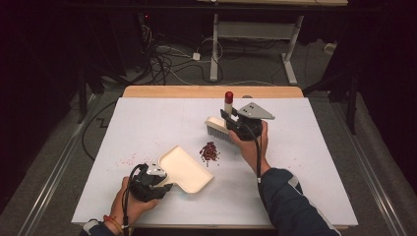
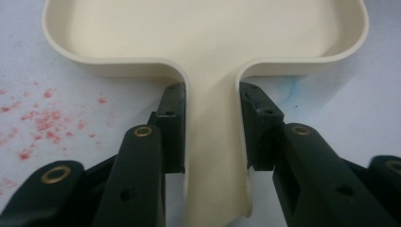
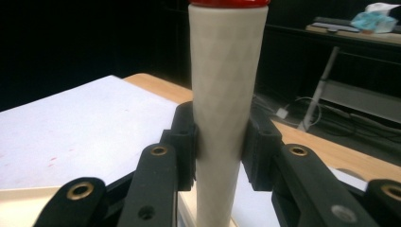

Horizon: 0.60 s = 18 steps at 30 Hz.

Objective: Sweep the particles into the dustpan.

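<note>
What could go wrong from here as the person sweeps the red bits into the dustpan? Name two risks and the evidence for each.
1. The pile of red bits lies apart from the dustpan, whose open edge does not clearly face it, so a stroke of the brush could scatter bits past it.
2. The right claw grips only the brush's tapered handle; pressing down could twist it.

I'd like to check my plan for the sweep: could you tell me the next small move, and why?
Probably lower the cream brush, held by its handle in the right claw, behind the dark red crumb pile and sweep toward the cream plastic dustpan, which the left claw holds beside it.
</note>
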Available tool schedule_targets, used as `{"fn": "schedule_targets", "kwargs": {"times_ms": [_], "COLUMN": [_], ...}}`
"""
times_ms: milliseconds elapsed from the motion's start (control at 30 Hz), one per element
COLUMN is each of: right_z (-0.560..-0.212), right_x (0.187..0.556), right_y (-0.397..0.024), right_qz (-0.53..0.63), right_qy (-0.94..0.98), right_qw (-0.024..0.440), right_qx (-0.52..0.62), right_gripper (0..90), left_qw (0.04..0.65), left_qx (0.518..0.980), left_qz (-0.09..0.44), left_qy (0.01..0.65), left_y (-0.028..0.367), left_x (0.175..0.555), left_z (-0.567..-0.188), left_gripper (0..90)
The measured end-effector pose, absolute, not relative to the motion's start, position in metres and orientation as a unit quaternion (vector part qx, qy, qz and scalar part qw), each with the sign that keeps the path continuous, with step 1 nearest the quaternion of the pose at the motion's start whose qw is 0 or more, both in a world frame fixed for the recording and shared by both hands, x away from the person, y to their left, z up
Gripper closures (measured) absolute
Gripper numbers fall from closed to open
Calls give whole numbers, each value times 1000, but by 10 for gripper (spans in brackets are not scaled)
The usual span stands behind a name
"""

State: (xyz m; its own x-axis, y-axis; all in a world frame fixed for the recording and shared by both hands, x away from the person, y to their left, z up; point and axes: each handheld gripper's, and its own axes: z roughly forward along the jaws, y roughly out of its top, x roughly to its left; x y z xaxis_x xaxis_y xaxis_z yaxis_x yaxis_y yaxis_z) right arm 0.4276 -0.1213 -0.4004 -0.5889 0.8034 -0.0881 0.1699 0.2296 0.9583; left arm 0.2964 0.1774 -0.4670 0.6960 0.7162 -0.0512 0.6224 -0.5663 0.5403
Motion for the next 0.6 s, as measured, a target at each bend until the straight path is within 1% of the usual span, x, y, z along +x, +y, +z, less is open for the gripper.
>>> {"fn": "schedule_targets", "kwargs": {"times_ms": [67, 133, 367, 433, 600], "right_z": [-402, -402, -402, -402, -403], "right_x": [421, 414, 398, 394, 384], "right_y": [-117, -113, -111, -110, -108], "right_qz": [525, 524, 528, 525, 526], "right_qy": [727, 737, 745, 749, 755], "right_qw": [292, 289, 261, 262, 246], "right_qx": [332, 314, 311, 307, 305], "right_gripper": [693, 693, 689, 687, 685], "left_qw": [268, 265, 256, 259, 255], "left_qx": [882, 883, 883, 880, 879], "left_qz": [88, 91, 95, 91, 92], "left_qy": [378, 378, 383, 388, 391], "left_y": [173, 170, 161, 160, 155], "left_x": [294, 293, 292, 292, 293], "left_z": [-467, -467, -469, -470, -471], "left_gripper": [639, 638, 638, 638, 638]}}
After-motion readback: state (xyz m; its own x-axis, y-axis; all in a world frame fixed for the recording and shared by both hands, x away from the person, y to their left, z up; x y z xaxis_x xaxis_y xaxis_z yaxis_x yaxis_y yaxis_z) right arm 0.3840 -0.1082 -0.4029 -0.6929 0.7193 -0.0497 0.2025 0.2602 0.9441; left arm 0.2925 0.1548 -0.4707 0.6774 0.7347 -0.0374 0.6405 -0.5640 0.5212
